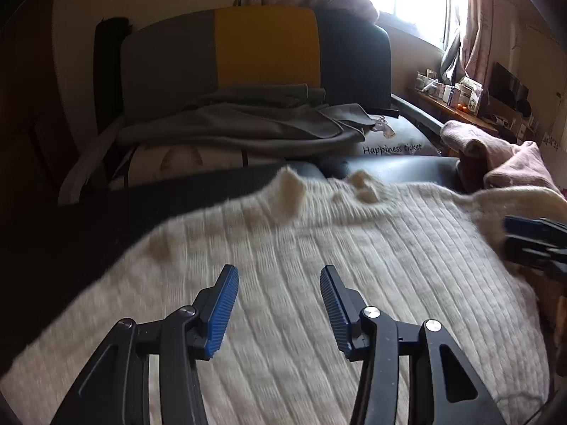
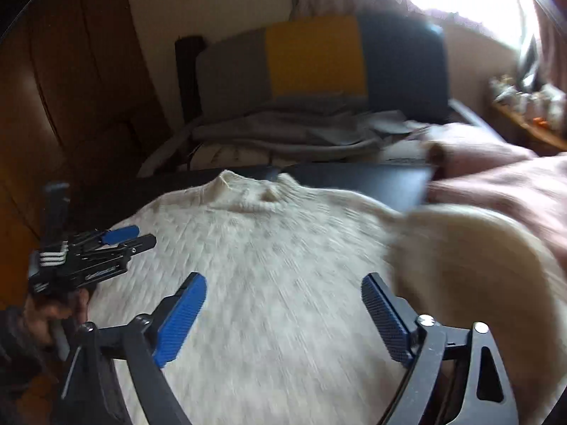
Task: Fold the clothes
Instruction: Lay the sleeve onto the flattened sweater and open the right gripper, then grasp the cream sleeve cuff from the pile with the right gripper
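Hovering: two open tools point(image 1: 279, 306) point(image 2: 283, 318) over one cream sweater point(image 1: 319, 248).

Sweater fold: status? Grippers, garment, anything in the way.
Left gripper open, empty, over the cream sweater. Right gripper open, empty. Sweater lies spread, collar away. Pink garment bunched against its right edge.

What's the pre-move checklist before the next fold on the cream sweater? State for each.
1. Left gripper open, nothing between jaws: ok.
2. Right gripper open, nothing between jaws: ok.
3. Cream sweater body spread flat, collar away from the grippers: ok.
4. Right sleeve laid flat: not ok, bunched at the side.
5. Pink garment clear of sweater: not ok, touching its edge.
6. Hem position: cannot tell, out of view.
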